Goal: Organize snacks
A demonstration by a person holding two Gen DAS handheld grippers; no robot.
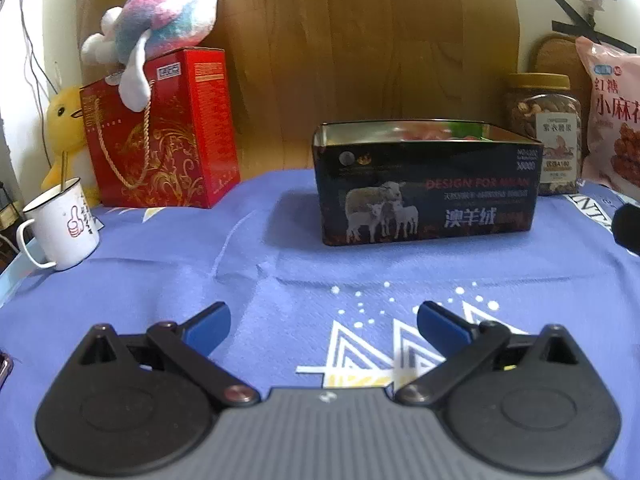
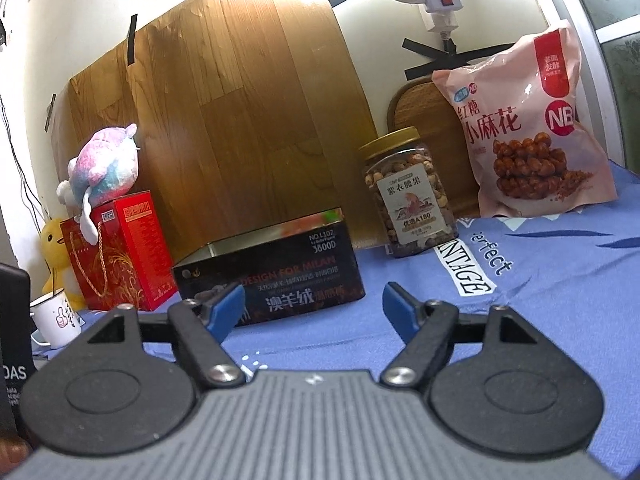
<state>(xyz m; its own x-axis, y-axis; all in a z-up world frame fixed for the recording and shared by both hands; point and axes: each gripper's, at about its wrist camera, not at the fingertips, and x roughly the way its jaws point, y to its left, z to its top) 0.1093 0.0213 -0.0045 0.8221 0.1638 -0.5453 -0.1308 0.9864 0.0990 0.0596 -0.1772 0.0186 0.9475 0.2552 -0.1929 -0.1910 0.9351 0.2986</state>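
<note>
Both your left claw (image 1: pixel 323 326) and right claw (image 2: pixel 313 306) hang spread wide and empty. Grab the jar (image 2: pixel 408 194) off-centre and it may topple against the bag (image 2: pixel 532 128).

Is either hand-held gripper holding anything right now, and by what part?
Nothing is held. The left hand-held gripper and right hand-held gripper both stand open over the blue printed cloth, with nothing between their blue pads.

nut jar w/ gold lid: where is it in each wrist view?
Left wrist: nut jar at the right, behind the black tin's right corner, beside the pink snack bag.
Right wrist: nut jar right of centre, between the tin and the bag.
Shared landmark: the red gift box, far left in both.
</note>
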